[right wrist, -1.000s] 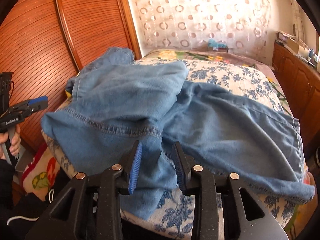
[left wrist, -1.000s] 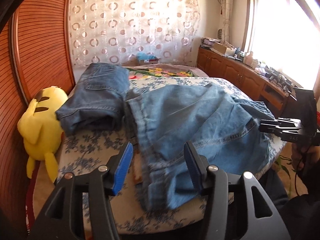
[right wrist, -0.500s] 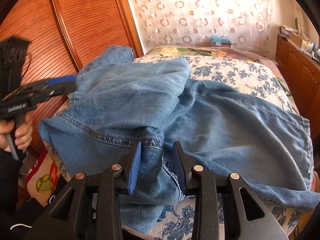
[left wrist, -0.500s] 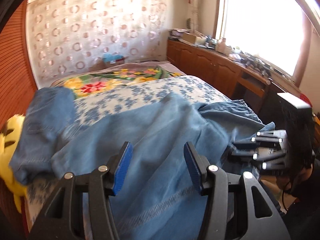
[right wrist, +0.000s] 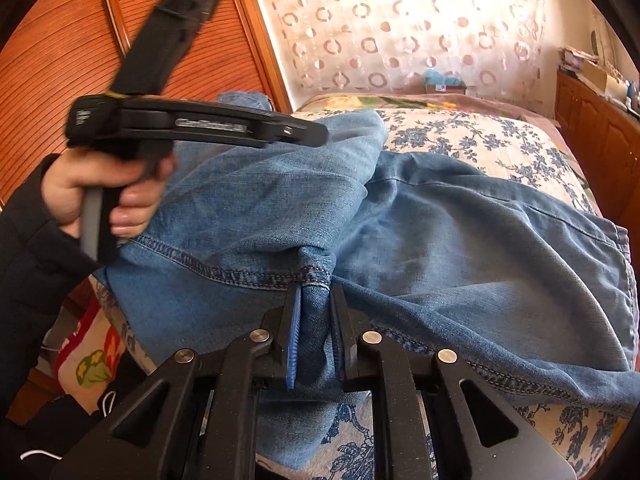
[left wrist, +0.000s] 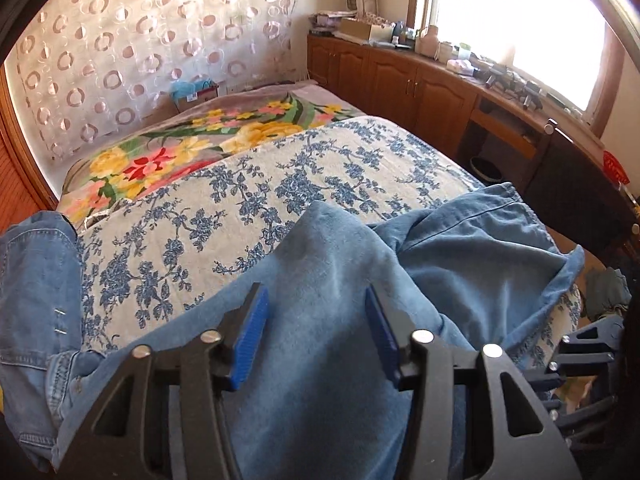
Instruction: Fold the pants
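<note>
Lying across the near end of the bed (left wrist: 248, 184): light blue pants (right wrist: 460, 248), long axis running left to right in the right wrist view, a stitched hem edge at lower right, one part folded up toward upper centre.

Closing on a bunched fold of denim at lower centre: right hand-held gripper (right wrist: 316, 336), blue pads pinching the cloth.

Closing above the pants at lower centre of the left wrist view: left hand-held gripper (left wrist: 316, 336), pads spread, no fold visibly pressed between them.

Appearing in the right wrist view only: the hand (right wrist: 100, 192) gripping the left tool at left. Appearing in the left wrist view only: a darker denim garment (left wrist: 36, 288) at left, and a window (left wrist: 516, 20) at upper right.
</note>
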`<state>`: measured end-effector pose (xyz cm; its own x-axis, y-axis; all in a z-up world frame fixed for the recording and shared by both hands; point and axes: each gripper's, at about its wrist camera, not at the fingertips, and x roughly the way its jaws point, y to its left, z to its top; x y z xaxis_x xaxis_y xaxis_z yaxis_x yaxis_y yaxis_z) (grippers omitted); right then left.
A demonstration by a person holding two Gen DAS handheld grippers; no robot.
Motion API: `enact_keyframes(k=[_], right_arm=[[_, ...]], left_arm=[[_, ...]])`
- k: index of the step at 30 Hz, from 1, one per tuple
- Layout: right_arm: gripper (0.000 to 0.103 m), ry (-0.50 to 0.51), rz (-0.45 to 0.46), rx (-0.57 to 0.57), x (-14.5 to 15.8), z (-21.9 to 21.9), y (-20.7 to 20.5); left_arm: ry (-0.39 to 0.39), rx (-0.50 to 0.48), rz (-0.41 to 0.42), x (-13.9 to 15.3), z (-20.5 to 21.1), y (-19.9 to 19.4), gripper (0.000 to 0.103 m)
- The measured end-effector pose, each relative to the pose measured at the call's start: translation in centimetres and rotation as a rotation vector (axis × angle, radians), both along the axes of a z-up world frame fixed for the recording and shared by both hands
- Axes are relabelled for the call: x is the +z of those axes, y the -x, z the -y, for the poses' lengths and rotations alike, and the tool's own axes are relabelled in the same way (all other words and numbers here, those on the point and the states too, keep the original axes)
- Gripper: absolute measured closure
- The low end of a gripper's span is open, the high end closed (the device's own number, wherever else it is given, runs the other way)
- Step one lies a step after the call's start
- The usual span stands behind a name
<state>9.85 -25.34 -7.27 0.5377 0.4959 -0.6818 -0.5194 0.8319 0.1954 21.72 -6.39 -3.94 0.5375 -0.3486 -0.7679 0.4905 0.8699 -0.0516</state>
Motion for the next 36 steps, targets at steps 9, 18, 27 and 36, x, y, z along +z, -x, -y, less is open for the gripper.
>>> enact_keyframes(k=[9, 18, 27, 36], right_arm=[[0.093, -0.024, -0.019, -0.001, -0.2, 0.2, -0.2], [0.102, -0.041, -0.006, 0.010, 0.6, 0.4, 0.9], [0.103, -0.076, 0.025, -0.009, 1.9, 1.9, 3.2], [0.103, -0.045, 0.017, -0.016, 1.5, 1.8, 3.5]], left_arm=[[-0.041, 0.001, 0.010, -0.3, 1.2, -0.7, 0.099], [-0.010, 0.066, 0.123, 2.7, -0.3, -0.7, 0.103], [-0.004, 0.085, 0.192, 4.5, -0.3, -0.3, 0.103], [-0.009, 0.114, 0.156, 3.5, -0.9, -0.9, 0.103]])
